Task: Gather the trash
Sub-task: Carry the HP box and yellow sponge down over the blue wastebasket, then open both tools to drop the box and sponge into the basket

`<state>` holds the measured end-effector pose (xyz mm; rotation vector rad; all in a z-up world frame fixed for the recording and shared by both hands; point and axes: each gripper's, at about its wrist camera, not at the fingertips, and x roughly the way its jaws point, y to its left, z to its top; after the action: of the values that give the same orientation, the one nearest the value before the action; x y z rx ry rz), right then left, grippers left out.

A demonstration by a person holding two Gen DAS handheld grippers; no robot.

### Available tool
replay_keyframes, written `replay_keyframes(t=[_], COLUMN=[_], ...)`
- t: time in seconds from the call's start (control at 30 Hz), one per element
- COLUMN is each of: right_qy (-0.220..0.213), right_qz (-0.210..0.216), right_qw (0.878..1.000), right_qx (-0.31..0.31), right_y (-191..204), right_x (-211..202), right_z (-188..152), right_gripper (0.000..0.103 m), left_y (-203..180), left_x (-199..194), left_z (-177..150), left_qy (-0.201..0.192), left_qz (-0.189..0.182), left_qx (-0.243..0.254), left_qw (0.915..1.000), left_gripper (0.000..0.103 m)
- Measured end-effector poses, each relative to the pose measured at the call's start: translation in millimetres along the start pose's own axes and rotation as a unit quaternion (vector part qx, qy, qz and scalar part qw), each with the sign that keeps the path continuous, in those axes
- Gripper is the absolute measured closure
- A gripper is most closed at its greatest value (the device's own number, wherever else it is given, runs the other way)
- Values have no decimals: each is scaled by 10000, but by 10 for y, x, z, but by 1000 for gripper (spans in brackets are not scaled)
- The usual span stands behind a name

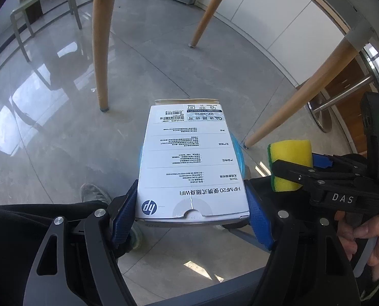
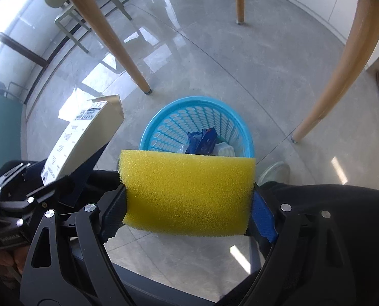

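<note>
My left gripper (image 1: pixel 192 219) is shut on a white HP box (image 1: pixel 189 163), held flat above the floor and over the blue trash basket (image 1: pixel 237 150), which the box mostly hides. My right gripper (image 2: pixel 189 211) is shut on a yellow sponge (image 2: pixel 186 193) with a green backing, held above the near rim of the blue basket (image 2: pixel 161 127). The basket holds a blue wrapper (image 2: pixel 202 140) and a white container (image 2: pixel 223 150). The sponge (image 1: pixel 290 163) and right gripper show at the right of the left wrist view. The box (image 2: pixel 82 137) shows at the left of the right wrist view.
Wooden table legs (image 2: pixel 120 48) stand around the basket on a glossy grey tile floor (image 1: pixel 62 117). A green chair (image 1: pixel 39 7) stands far left. My shoes (image 1: pixel 95 193) and dark trousers are close below. White cabinets (image 1: pixel 278 17) line the right wall.
</note>
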<state>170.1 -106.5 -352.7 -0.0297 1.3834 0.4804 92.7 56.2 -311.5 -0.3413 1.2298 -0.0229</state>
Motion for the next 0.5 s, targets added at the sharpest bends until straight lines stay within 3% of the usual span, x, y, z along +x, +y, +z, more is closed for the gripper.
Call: replay_keyframes(t=[0.27, 0.5], right_qy=[247, 459], right_qz=[-99, 208], right_qw=[9993, 9973], right_qx=[258, 544], right_y=[-175, -304], right_x=[367, 551], right_z=[175, 240], right_gripper=[23, 23], left_y=[-56, -91], left_x=[305, 531], left_z=[73, 89], left_qy=[371, 663], left_qz=[122, 251], left_qx=[133, 341], left_qw=[9991, 9969], left_gripper=[27, 27])
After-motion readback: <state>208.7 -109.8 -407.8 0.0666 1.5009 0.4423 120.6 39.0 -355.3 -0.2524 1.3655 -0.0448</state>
